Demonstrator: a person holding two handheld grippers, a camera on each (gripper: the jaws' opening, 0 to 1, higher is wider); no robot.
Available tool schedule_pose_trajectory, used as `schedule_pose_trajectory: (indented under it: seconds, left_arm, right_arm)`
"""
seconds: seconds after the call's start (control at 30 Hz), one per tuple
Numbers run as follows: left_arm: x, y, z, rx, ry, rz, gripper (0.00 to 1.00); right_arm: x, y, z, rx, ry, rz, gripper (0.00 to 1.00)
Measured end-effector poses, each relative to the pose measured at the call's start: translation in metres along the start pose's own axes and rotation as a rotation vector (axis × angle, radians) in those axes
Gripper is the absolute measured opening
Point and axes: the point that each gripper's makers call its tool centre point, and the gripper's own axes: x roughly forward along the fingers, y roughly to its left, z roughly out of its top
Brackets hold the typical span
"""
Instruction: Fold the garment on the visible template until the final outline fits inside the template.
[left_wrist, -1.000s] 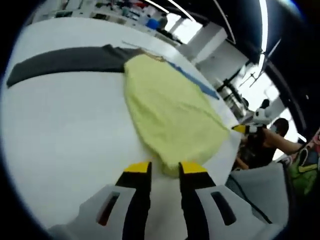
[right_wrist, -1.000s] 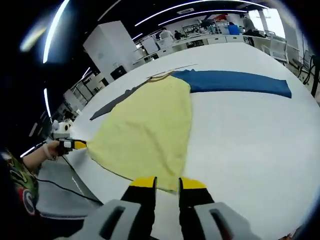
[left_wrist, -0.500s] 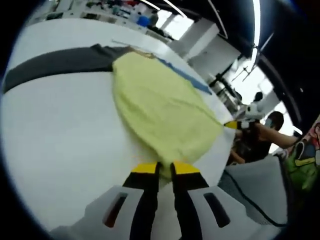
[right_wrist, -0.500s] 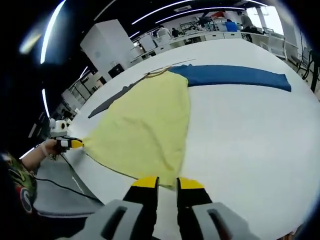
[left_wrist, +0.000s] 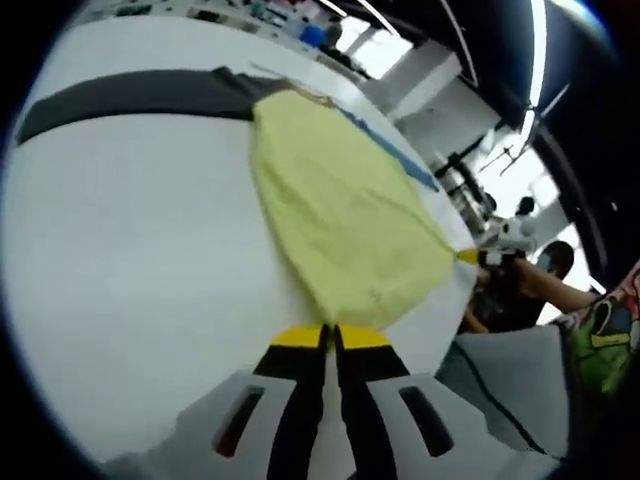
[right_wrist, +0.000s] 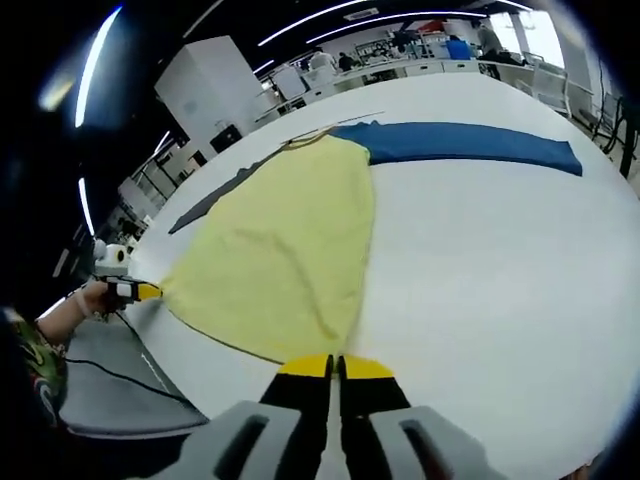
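A yellow garment (left_wrist: 340, 220) lies flat on the white table (left_wrist: 130, 260), with its neck end far from me. A dark grey sleeve (left_wrist: 130, 95) runs left from that end and a blue sleeve (left_wrist: 390, 145) runs right. My left gripper (left_wrist: 330, 335) is shut on the near hem of the yellow cloth. In the right gripper view the same garment (right_wrist: 285, 250) spreads ahead, with the blue sleeve (right_wrist: 470, 142) at the right and the grey sleeve (right_wrist: 215, 205) at the left. My right gripper (right_wrist: 335, 362) is shut on the hem's other corner.
The table edge runs just behind both hem corners. Beyond it are a grey padded surface (right_wrist: 100, 370) with a black cable (right_wrist: 130, 375) and the person's hand (right_wrist: 85, 300). Benches and white cabinets (right_wrist: 215, 85) stand past the far side of the table (right_wrist: 500, 290).
Both pairs of jaws have gone from open to shut at the garment's near hem. The garment itself lies as before.
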Motion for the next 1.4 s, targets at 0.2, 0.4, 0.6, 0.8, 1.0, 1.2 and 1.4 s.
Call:
schedule_pose_trajectory:
  seconds: [0.2, 0.4, 0.6, 0.8, 1.0, 1.2, 1.4]
  left_arm:
    - [-0.001, 0.0, -0.006, -0.076, 0.015, 0.005, 0.0]
    - [-0.002, 0.0, -0.011, -0.102, 0.018, 0.012, 0.0]
    - [-0.002, 0.0, -0.011, -0.112, 0.015, 0.009, 0.0]
    - [-0.004, -0.002, -0.007, -0.038, -0.012, -0.003, 0.08]
    - [-0.014, 0.0, 0.016, 0.003, -0.11, 0.006, 0.34]
    - [-0.029, 0.004, 0.045, 0.103, -0.217, 0.066, 0.68]
    - [-0.04, 0.012, 0.069, 0.191, -0.298, 0.141, 0.96]
  right_arm:
    - [-0.002, -0.008, -0.001, 0.031, -0.002, 0.002, 0.0]
    - [-0.003, -0.01, -0.007, 0.033, 0.012, -0.001, 0.0]
    - [-0.001, -0.01, -0.007, 0.03, 0.019, -0.002, 0.0]
    - [-0.003, -0.005, -0.004, -0.054, 0.004, 0.011, 0.03]
    - [-0.009, -0.003, 0.015, -0.104, -0.103, 0.008, 0.42]
    - [-0.014, -0.01, 0.034, -0.168, -0.191, -0.046, 0.78]
    - [-0.018, -0.021, 0.048, -0.204, -0.246, -0.096, 1.0]
